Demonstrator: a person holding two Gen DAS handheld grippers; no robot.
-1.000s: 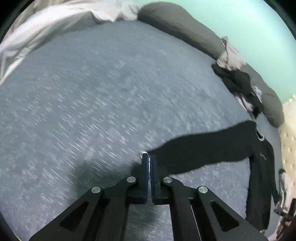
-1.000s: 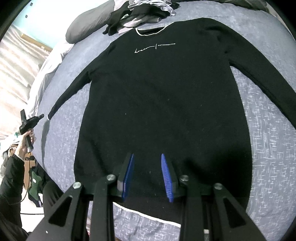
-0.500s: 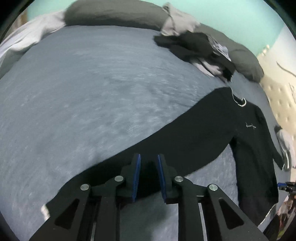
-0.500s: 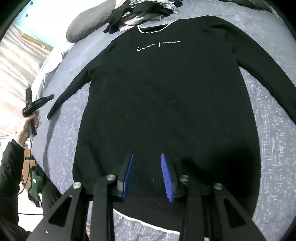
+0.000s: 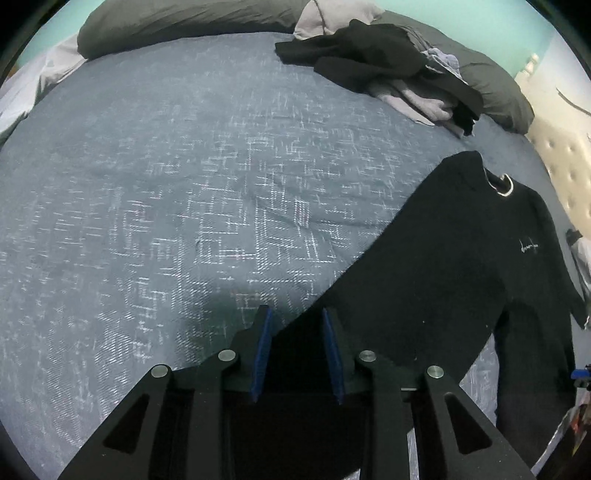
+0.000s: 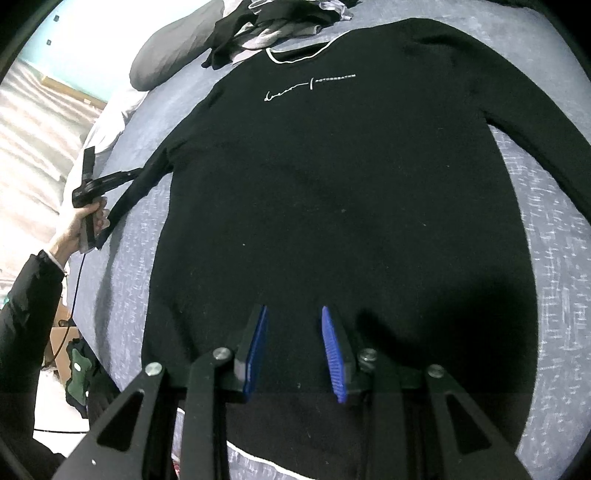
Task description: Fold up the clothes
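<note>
- Left wrist view: the left tool (image 5: 295, 325) is wide open and holds nothing. It hangs low over the left sleeve (image 5: 388, 295) of the black sweater (image 5: 461, 258), and the sleeve's edge runs between the two blue pads. I judge it stands so because the sleeve is the part to take from this side.
- The sweater lies face up on the grey-blue bed (image 5: 184, 203), with its white-trimmed collar (image 5: 498, 184) toward the pillows. It is spread flat, which makes clean fold lines possible.
- A pile of other clothes (image 5: 388, 70) sits near the dark pillow (image 5: 184, 22), well apart from the sweater, so the middle of the bed is free for working.
- Right wrist view: the right tool (image 6: 293, 328) is also wide open and grips nothing. It hovers over the lower body of the sweater (image 6: 332, 184), near the hem (image 6: 258, 459) with the thin white line.
- Here the whole front shows, with the white lettering (image 6: 310, 86) on the chest and both sleeves stretched out to the sides. No fold is visible on it.
- At the left edge a hand (image 6: 85, 218) holds the left tool (image 6: 122, 177) just at the sleeve (image 6: 140, 192). Whether the tool touches the cloth, I cannot tell.
- One tool at the sleeve and one near the hem seems meant for handling the garment from two points.
</note>
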